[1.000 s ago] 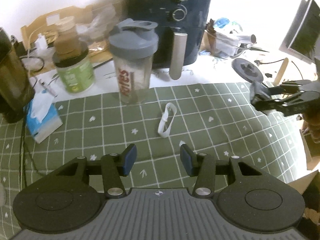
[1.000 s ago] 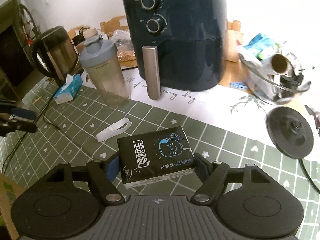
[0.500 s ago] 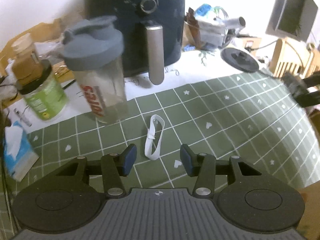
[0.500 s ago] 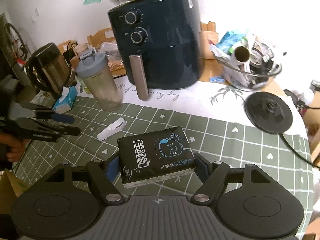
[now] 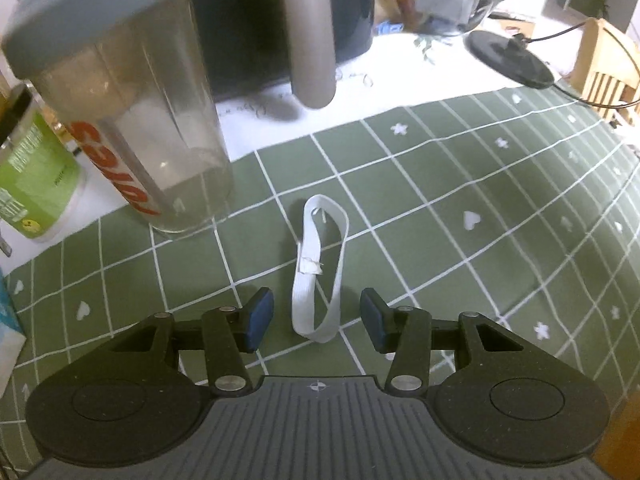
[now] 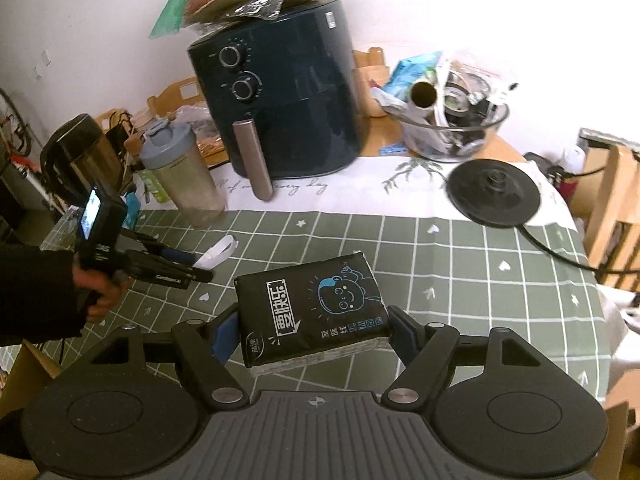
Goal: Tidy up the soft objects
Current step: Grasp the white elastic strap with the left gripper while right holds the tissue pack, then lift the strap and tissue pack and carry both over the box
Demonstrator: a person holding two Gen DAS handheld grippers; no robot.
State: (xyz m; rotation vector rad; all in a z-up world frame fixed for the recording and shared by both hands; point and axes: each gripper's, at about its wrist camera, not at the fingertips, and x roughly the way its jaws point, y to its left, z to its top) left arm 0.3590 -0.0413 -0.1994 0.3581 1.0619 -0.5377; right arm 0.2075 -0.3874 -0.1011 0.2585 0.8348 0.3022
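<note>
The white elastic loop [image 5: 318, 268] lies on the bench [image 5: 460, 208], its long axis pointing away from the left gripper [image 5: 317, 320], whose released fingers [image 5: 256, 318] straddle its near end untouching. The right gripper [image 6: 316, 334] grasps the black tissue pack [image 6: 312, 308].

Printed on the black tissue pack [image 6: 310, 314]: large white Chinese characters in a box, reading roughly 要快乐, beside a blue cartoon face; smaller blue characters below, too small to read. On the white tablecloth [image 6: 360, 184]: script lettering, partly legible as "every day". On the shaker bottle [image 5: 132, 120]: red letters, seen reversed, unreadable.
</note>
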